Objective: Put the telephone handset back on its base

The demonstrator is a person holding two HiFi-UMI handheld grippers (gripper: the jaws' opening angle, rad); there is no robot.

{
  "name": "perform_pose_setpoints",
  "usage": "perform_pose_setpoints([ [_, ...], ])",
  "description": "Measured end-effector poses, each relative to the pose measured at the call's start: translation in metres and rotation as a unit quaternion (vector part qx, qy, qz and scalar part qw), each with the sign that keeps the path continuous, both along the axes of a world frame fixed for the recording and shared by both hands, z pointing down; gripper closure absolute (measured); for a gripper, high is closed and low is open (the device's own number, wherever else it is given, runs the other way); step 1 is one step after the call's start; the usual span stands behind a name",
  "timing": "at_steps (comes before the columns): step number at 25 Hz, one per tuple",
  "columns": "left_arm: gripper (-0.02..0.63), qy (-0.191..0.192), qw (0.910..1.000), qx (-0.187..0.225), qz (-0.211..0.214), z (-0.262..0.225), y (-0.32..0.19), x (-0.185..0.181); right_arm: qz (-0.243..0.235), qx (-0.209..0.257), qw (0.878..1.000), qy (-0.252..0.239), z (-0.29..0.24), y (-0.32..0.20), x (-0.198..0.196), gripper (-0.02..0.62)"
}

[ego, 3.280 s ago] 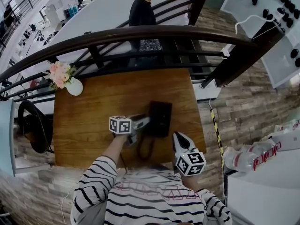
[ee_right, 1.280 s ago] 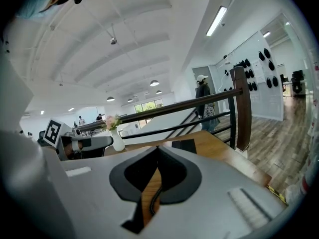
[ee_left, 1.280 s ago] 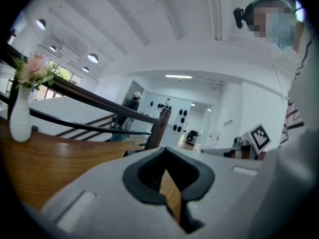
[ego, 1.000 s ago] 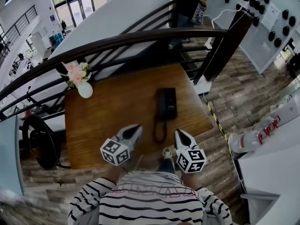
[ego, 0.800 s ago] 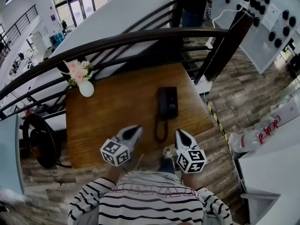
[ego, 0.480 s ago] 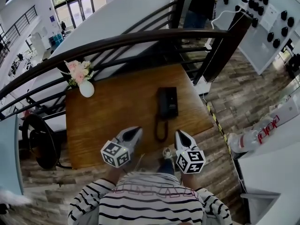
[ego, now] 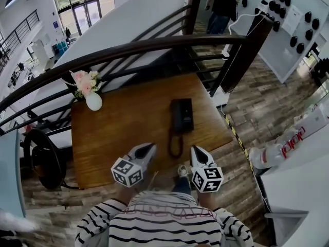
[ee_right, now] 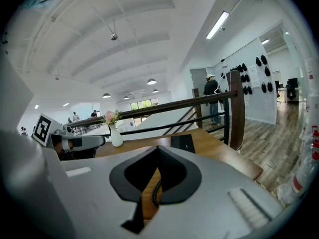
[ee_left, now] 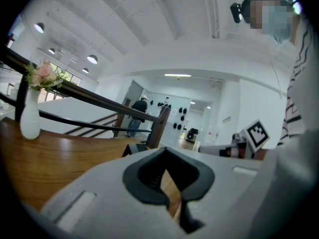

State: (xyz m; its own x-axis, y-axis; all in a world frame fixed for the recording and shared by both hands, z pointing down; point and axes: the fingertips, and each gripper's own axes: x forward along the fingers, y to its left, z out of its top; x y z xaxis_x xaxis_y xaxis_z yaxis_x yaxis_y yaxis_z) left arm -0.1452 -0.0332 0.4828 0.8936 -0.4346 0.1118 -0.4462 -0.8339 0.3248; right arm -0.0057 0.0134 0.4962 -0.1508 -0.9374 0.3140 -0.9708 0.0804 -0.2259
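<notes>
On the head view, the telephone (ego: 182,115) sat on the far right part of the wooden table (ego: 113,133), and as far as I could judge its handset (ego: 176,116) lay in place along the left side of the base. The coiled cord (ego: 174,144) looped from the telephone toward the near edge. The left gripper (ego: 151,147) and the right gripper (ego: 195,149) hovered over that near edge, one on each side of the cord loop and both clear of it. A white vase of pink flowers (ego: 92,98) stood at the far left corner, just in front of the dark curved railing (ego: 154,42), and a person (ego: 223,3) stood on the floor beyond. On the left gripper view, the two fingers were brought together at the tips with nothing between them; only bare table showed through the slit lower down. The vase stood off to the left, the dark telephone sat just past the tips, and the other gripper's marker cube (ee_left: 257,134) showed at the right. On the right gripper view, I saw those fingers likewise pressed together and empty. A stretch of the cord showed through the slit beneath the tips, lying on the table beyond rather than pinched. The telephone sat just ahead, with the vase and the left gripper off to the left.
</notes>
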Motion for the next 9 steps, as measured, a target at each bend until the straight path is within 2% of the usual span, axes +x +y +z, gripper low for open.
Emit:
perform_pose_setpoints([
  [9,0.603,0.002,1.0,-0.004,0.008,0.0017,0.0019,0.0031,0.0,0.0,1.0,0.002,0.0002,0.0006,-0.0014,0.595],
])
